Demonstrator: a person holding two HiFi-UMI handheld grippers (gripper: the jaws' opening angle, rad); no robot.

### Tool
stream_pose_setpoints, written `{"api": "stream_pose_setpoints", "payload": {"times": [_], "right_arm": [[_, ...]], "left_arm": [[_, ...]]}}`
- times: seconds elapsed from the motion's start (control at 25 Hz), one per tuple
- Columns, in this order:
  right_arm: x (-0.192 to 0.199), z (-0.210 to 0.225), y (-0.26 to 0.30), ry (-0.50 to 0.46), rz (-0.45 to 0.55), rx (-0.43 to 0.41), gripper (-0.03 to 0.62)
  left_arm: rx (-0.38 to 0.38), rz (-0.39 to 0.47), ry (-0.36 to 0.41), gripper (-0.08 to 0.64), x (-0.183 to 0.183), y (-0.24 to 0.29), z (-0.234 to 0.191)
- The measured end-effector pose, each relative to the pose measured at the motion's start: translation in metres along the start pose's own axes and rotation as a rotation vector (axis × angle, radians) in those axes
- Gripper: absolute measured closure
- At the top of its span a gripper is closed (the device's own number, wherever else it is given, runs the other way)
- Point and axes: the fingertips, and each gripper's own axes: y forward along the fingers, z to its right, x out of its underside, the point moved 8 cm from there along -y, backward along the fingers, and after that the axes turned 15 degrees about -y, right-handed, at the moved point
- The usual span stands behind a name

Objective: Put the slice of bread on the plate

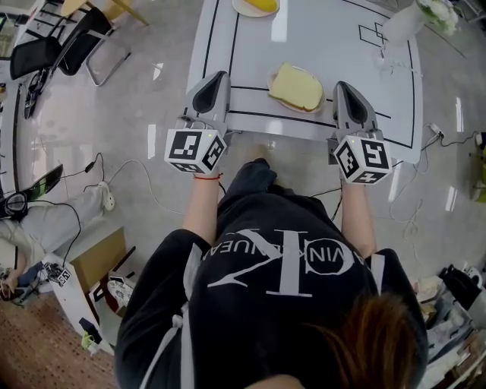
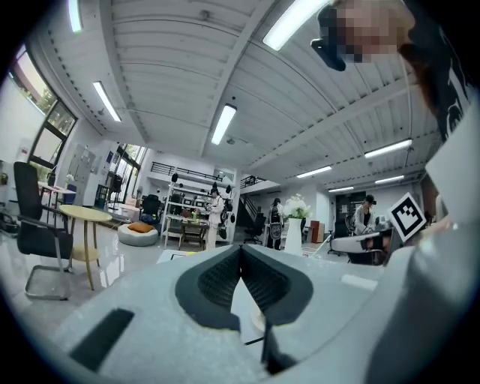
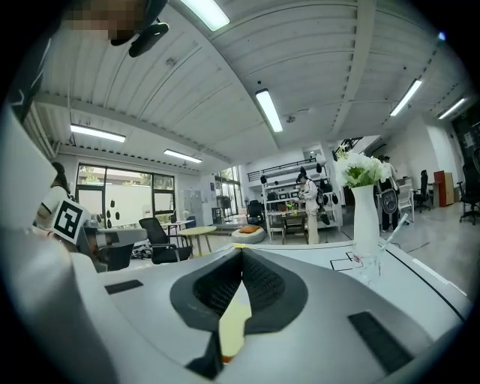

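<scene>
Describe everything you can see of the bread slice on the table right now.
The pale yellow, roughly square slice of bread looks soft, with a slightly darker crust edge. It lies flat and whole on a small round tan plate, covering most of it, near the front edge of the white table with black lines. It sits between the left gripper and the right gripper; neither touches it.

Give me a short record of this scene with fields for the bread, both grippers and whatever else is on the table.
bread: slice of bread lies on the plate, near the front edge of the table
left gripper: jaws together, empty, left of plate
right gripper: jaws together, empty, right of plate
also on table: second plate with yellow food, far edge; vase of flowers, far right
task: looks done
</scene>
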Motion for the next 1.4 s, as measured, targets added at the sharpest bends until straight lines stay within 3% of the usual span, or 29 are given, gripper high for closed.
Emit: {"api": "stream_pose_setpoints", "payload": {"times": [0.52,1.4], "right_arm": [[-0.029,0.005,-0.012,-0.051,0.098,-0.004,0.591],[-0.062,0.024,-0.021,-0.055,0.224,-0.002,0.591]], "left_arm": [[-0.006,0.048,0.007,0.551,-0.019,-0.001,0.008],[-0.019,0.128,0.100,0.551,-0.065,0.008,0.027]]}}
